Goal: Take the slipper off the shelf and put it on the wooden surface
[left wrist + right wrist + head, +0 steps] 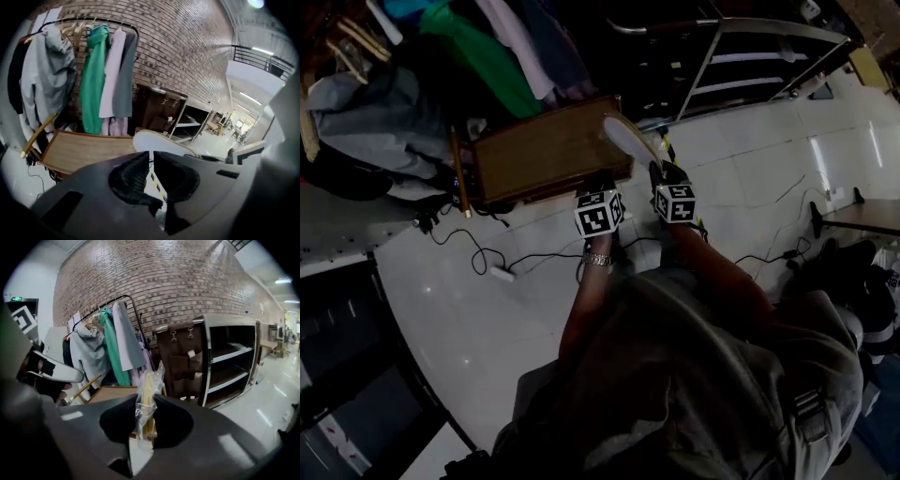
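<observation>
The person's jacket [703, 375] fills the near view, with both forearms reaching toward twelve o'clock. Beyond lies the pale tiled floor [487, 309]. A crowded clothes rack [469, 47] stands at ten o'clock and the dark shelf [750, 66] at one o'clock, well apart from the hands. The wooden surface [544, 155] sits at twelve o'clock, just past the grippers.

The right hand-held gripper [146, 401] is pinching the slipper [628, 139] through its clear wrapper. The slipper is tilted on edge over the surface's right end, probably so it can be lowered flat onto the wood. The left hand-held gripper [151, 157] is pressed together on nothing and seems merely to stand by alongside.

Cables [478, 253] trail across the floor at nine o'clock, out of the way. A stick [456, 173] leans by the surface's left end, and the landing spot looks unobstructed.
</observation>
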The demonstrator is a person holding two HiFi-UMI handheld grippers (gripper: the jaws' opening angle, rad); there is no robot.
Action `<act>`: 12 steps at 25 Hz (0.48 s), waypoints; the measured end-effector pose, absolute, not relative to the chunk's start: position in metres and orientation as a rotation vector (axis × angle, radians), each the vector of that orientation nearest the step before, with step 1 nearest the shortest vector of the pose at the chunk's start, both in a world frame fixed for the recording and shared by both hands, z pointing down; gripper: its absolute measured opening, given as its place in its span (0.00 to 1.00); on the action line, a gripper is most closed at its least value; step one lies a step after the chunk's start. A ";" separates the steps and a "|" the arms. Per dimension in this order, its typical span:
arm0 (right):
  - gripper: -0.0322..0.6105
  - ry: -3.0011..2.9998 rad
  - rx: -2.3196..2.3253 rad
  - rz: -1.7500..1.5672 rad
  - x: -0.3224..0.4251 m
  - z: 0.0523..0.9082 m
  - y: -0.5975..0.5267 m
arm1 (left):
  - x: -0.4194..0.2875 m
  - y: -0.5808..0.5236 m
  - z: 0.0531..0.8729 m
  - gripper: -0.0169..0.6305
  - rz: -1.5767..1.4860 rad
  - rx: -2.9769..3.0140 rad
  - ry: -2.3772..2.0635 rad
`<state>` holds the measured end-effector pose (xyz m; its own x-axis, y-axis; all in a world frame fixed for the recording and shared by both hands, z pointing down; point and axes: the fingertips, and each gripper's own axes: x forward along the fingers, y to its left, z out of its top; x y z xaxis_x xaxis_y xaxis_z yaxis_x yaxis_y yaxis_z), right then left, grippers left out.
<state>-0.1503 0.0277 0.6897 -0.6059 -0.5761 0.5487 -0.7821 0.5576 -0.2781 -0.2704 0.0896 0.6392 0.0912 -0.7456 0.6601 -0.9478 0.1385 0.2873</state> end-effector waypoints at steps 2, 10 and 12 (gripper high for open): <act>0.14 -2.365 1.111 0.794 -0.192 0.709 0.030 | -0.294 0.109 0.640 0.08 0.307 1.593 -1.730; 0.14 -2.273 1.298 1.102 -0.276 0.782 -0.019 | -0.327 0.182 0.653 0.08 0.325 1.481 -1.762; 0.15 -2.244 1.344 1.177 -0.283 0.798 -0.028 | -0.333 0.202 0.666 0.08 0.331 1.420 -1.753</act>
<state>-0.2826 -0.0283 0.7982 -0.5321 -0.6086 0.5886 -0.8302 0.2385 -0.5039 -0.3325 0.2025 0.6662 -0.0109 -0.6805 0.7327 -0.9007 0.3249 0.2884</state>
